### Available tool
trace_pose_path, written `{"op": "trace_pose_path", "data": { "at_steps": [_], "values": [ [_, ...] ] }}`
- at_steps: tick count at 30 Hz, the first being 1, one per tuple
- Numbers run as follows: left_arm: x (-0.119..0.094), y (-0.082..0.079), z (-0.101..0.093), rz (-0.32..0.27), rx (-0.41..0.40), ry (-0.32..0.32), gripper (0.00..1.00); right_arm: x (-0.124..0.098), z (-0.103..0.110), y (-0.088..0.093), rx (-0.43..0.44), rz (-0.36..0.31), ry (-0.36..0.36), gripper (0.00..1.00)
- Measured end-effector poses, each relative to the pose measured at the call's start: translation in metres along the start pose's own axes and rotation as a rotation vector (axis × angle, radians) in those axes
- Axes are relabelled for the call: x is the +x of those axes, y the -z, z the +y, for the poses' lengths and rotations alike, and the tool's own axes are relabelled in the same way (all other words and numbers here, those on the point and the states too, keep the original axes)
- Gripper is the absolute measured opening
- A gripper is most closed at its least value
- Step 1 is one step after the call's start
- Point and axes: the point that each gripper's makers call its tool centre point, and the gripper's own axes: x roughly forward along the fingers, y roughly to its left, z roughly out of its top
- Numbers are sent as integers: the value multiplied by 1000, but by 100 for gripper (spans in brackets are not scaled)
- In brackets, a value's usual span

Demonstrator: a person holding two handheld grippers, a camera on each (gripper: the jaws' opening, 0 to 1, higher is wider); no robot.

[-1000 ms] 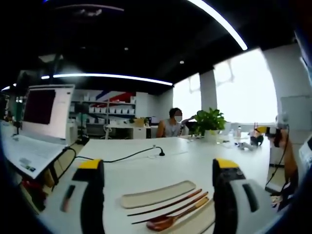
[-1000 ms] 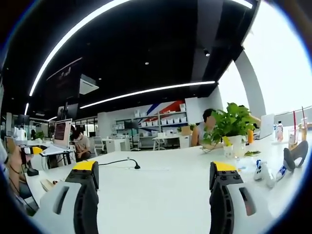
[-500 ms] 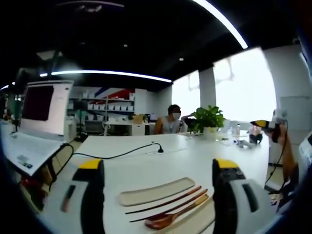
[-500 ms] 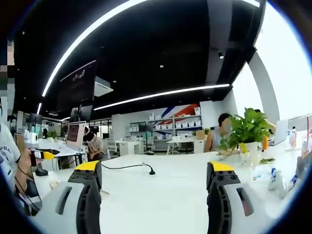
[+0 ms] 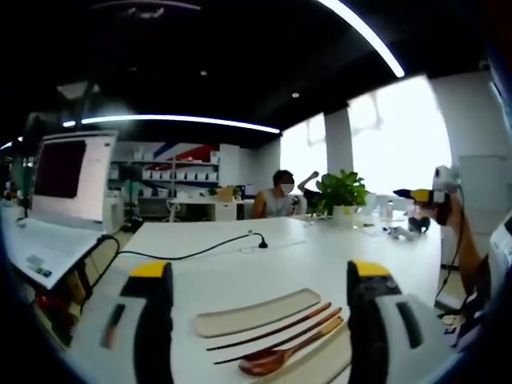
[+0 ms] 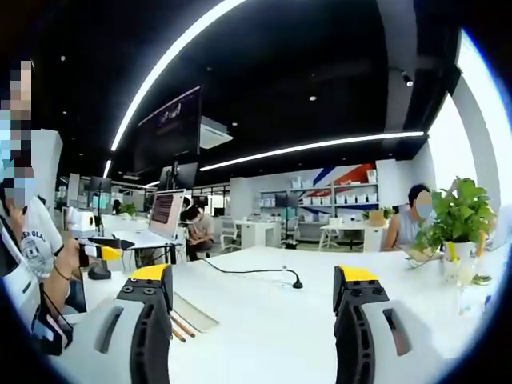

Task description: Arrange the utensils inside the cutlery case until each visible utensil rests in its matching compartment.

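Right gripper view has swung leftward, bringing the case (image 6: pixel 194 312) edge and chopsticks (image 6: pixel 179 326) into the lower left between released, empty jaws, while the left gripper (image 5: pixel 260 320), also released, frames the spoon (image 5: pixel 280 358) low centre: approach only.

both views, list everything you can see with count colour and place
table: one, white, under both claws
case halves: two, beige, one each side of the utensils
chopsticks: two, dark brown, on the table between the halves
spoon: one, reddish wood, beside the chopsticks
cable: one, black, across the table
laptop: one, white, open, table's left end
plant: one, green, far end
seated people: at least two, background desks
left claw: open, yellow-tipped, above the utensils
right claw: open, yellow-tipped, above bare table
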Motion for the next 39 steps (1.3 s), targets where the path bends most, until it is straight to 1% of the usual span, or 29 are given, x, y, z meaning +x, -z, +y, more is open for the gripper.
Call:
{"op": "trace_pose_path", "data": {
  "at_steps": [3,5,11,15,21,23,25,30,32,35,39],
  "values": [
    [0,1,1,6,2,2,92,13,13,4,-16,28,-62,82],
    [0,3,1,17,9,7,87,20,22,6,-7,35,-100,82],
    [1,6,2,23,16,12,88,39,37,13,-3,59,-178,79],
    [2,5,3,17,15,12,87,49,45,16,-9,74,-212,78],
    [4,7,3,27,22,18,86,64,59,23,-25,110,-275,76],
    [5,7,2,26,19,28,85,68,63,25,-37,121,-291,76],
    [5,7,2,26,18,35,84,72,67,27,-44,125,-314,73],
    [5,7,-2,31,20,65,78,82,77,38,-48,163,-368,69],
    [4,7,-3,36,27,76,77,86,81,41,-42,175,-389,69],
    [3,7,-3,43,37,85,77,92,85,43,-47,181,-413,68],
    [4,8,-1,52,21,103,76,98,93,50,-65,210,-448,66]
  ]
}}
